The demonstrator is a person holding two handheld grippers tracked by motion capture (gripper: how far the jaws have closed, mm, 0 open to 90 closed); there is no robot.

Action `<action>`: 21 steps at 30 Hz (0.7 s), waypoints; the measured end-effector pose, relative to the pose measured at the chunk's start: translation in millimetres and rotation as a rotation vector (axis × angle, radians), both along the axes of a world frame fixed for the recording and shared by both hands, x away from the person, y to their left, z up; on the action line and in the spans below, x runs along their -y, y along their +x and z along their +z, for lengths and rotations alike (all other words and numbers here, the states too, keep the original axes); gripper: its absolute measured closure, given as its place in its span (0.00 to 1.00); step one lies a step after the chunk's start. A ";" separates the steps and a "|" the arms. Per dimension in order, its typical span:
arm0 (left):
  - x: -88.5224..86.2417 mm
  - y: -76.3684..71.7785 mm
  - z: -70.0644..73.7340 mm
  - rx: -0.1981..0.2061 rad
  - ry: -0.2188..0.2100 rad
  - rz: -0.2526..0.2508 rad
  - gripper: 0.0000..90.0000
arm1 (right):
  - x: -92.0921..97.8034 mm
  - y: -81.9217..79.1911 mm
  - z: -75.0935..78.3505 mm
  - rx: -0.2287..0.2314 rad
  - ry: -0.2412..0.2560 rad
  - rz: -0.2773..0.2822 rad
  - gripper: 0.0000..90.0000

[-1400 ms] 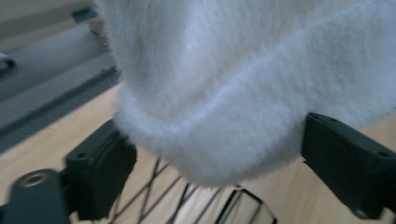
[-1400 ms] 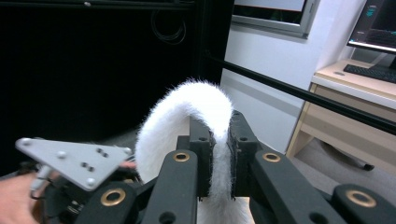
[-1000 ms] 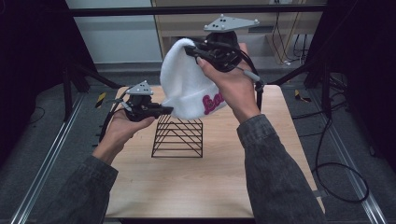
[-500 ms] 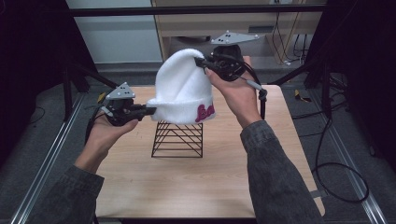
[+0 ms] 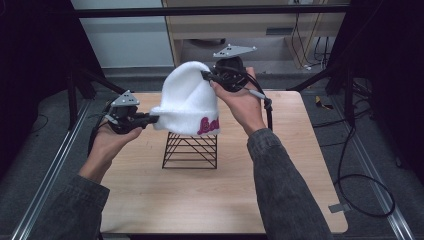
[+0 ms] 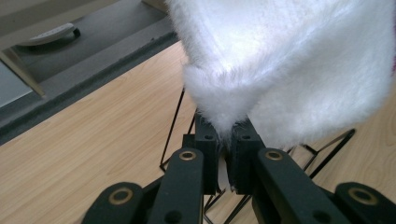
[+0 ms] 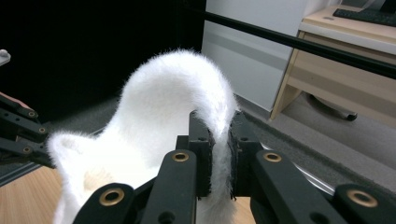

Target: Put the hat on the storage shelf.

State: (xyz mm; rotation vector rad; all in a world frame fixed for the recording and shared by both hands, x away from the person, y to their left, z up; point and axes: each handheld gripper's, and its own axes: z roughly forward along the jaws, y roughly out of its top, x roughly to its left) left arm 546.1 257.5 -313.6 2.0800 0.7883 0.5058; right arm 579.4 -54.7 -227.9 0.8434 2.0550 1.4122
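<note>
Above the black wire rack, the white hat hangs in the air. The left gripper pinches its brim; the right gripper clamps its upper edge.

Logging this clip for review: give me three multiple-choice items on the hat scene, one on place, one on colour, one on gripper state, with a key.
1. Where is the white hat?
A. flat on the table
B. held in the air above the black wire rack
C. on the floor

2. What colour is the lettering on the hat's cuff?
A. pink
B. green
C. yellow

3. How does the left gripper stand?
A. wide open
B. shut on the rack
C. shut on the hat's edge

Key: B, the hat hangs over the rack between both grippers; A, pink letters show in the high view; C, its jaws pinch white fabric, as do the right gripper's.
</note>
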 end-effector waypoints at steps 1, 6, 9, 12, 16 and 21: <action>-0.3 0.8 -1.2 0.007 0.007 0.007 0.93 | -0.6 0.8 -1.5 -0.004 0.002 0.002 0.92; -1.2 2.7 -7.8 0.018 0.033 0.025 0.93 | -4.7 -0.1 -6.7 0.001 0.001 0.011 0.92; -4.4 5.9 -11.8 0.013 0.028 0.045 0.93 | -8.1 -2.7 -10.4 0.001 -0.007 0.018 0.92; -8.1 9.9 -15.8 0.008 0.027 0.060 0.93 | -10.9 -3.3 -13.4 0.003 -0.010 0.026 0.92; -9.7 14.1 -20.3 0.003 0.026 0.071 0.93 | -15.1 -0.5 -17.5 -0.001 -0.019 0.030 0.92; -9.4 16.1 -24.2 0.006 0.038 0.076 0.93 | -18.0 1.3 -22.1 -0.005 -0.018 0.029 0.92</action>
